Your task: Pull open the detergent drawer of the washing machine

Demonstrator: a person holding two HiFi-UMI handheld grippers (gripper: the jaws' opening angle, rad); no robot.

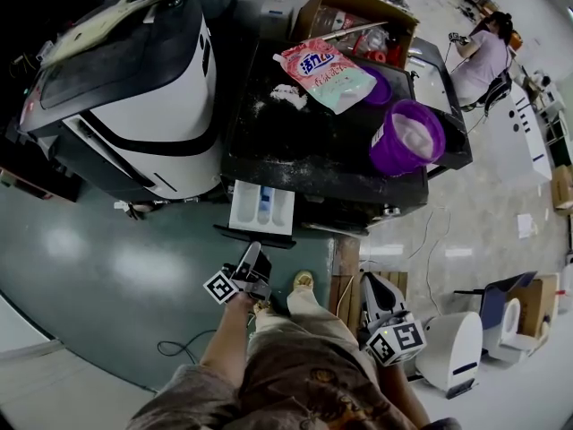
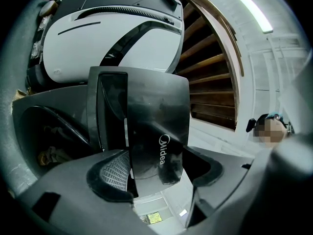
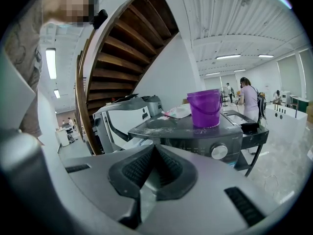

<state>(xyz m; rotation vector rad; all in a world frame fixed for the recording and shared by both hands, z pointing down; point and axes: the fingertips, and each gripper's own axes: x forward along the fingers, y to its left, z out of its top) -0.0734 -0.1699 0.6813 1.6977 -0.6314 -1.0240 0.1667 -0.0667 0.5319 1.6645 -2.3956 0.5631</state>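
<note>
The dark washing machine (image 1: 322,164) stands in the middle of the head view. Its white detergent drawer (image 1: 260,206) is pulled out toward me, compartments showing. My left gripper (image 1: 254,260) is at the drawer's dark front panel (image 2: 156,131). In the left gripper view that panel, marked Midea, sits between the pads (image 2: 113,173), and the left gripper (image 2: 159,173) is shut on it. My right gripper (image 1: 374,289) hangs lower right, away from the machine. In its own view the right gripper (image 3: 154,168) is shut on nothing, facing the machine's front (image 3: 195,131) and dial (image 3: 219,152).
A purple bucket (image 1: 407,137) and a pink detergent bag (image 1: 329,72) rest on the machine's top, with a cardboard box (image 1: 358,21) behind. A white-and-black machine (image 1: 125,88) stands left. A wooden post (image 1: 345,267) stands by my legs. A person (image 1: 479,52) sits far right.
</note>
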